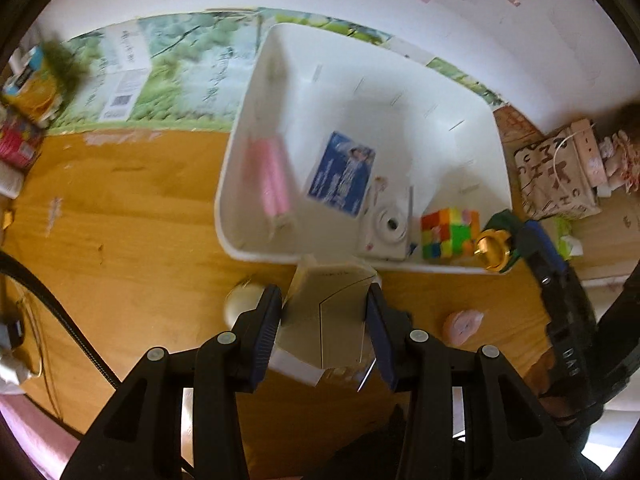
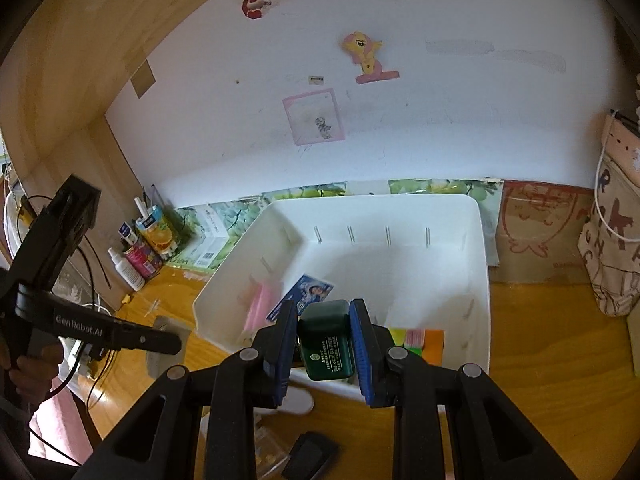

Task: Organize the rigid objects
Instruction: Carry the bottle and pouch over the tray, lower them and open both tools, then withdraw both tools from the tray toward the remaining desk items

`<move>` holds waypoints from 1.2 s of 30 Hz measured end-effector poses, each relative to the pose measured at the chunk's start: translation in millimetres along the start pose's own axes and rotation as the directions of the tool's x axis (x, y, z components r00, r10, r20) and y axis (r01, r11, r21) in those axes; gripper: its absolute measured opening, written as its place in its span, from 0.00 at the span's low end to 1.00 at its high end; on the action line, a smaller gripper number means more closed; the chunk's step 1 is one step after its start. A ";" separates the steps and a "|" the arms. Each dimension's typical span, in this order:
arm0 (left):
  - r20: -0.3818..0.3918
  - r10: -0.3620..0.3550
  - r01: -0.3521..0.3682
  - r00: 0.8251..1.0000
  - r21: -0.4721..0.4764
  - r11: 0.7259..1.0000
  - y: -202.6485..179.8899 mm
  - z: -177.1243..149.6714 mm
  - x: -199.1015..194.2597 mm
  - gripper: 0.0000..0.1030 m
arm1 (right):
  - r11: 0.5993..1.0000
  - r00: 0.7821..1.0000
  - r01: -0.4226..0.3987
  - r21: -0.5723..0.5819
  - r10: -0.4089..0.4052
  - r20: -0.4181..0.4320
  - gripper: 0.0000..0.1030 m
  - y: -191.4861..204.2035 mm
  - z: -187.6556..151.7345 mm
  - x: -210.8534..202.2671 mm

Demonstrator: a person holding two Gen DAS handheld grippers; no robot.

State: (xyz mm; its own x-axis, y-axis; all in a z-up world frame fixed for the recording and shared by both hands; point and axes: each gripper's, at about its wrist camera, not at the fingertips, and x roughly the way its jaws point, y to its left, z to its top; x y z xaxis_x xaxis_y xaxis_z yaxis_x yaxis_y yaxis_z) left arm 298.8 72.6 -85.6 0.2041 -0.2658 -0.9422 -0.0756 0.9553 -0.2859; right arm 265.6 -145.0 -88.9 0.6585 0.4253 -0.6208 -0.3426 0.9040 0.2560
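Note:
A white bin (image 1: 460,128) stands on the wooden desk and holds a pink item (image 1: 270,178), a blue card (image 1: 342,174), a white toy camera (image 1: 386,232) and a colour cube (image 1: 450,232). My left gripper (image 1: 325,322) is shut on a white box (image 1: 326,320) just in front of the bin's near rim. My right gripper (image 2: 324,342) is shut on a dark green box (image 2: 326,340) with a gold part (image 1: 494,250), held over the bin's (image 2: 480,280) near right corner. The cube (image 2: 416,340) lies beside it.
A round white object (image 1: 240,304) and a pink lump (image 1: 464,324) lie on the desk (image 1: 120,240) in front of the bin. Bottles and cartons (image 2: 144,248) stand at the back left. A patterned bag (image 2: 612,248) stands at the right. A black item (image 2: 310,454) lies near the front.

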 end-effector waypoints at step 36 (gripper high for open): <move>0.498 -0.208 0.157 0.842 0.143 0.977 -17.9 4.3 -30.6 0.74 | 0.999 0.997 -0.029 0.030 0.026 0.074 0.59 -9.6 -1.2 13.5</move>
State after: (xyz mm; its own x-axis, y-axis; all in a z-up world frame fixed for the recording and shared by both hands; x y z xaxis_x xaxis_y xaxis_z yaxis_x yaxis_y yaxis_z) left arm 298.1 64.1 -50.9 0.6735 -0.3578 -0.6468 0.0978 0.9105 -0.4019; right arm 276.9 -148.0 -100.6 0.6973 0.4511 -0.5570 -0.3407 0.8923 0.2961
